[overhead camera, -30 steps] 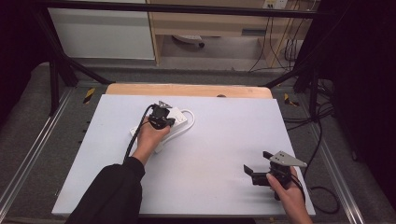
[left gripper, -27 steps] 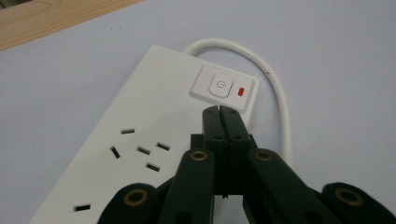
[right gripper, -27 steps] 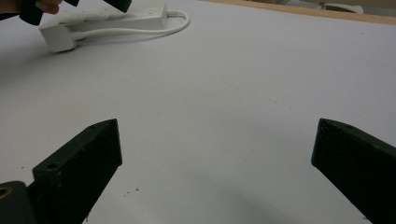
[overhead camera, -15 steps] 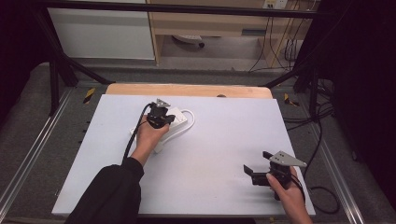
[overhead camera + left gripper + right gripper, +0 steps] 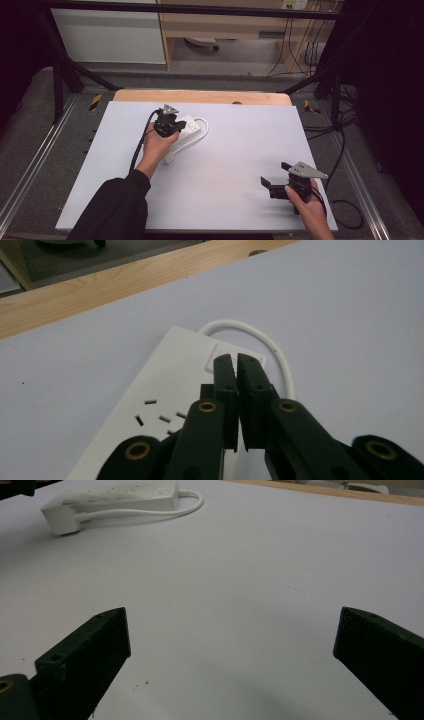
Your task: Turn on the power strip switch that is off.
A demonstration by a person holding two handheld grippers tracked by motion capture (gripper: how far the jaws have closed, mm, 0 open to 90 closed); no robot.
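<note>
A lab recording bay: a white worktop (image 5: 235, 165) on a wooden base sits inside a black metal frame (image 5: 60, 75), with loose cables (image 5: 300, 55) trailing across grey carpet (image 5: 30, 130).

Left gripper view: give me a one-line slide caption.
Left gripper, jaws nearly shut, poised over the switch at the cord end of a white power strip on the table.
</note>
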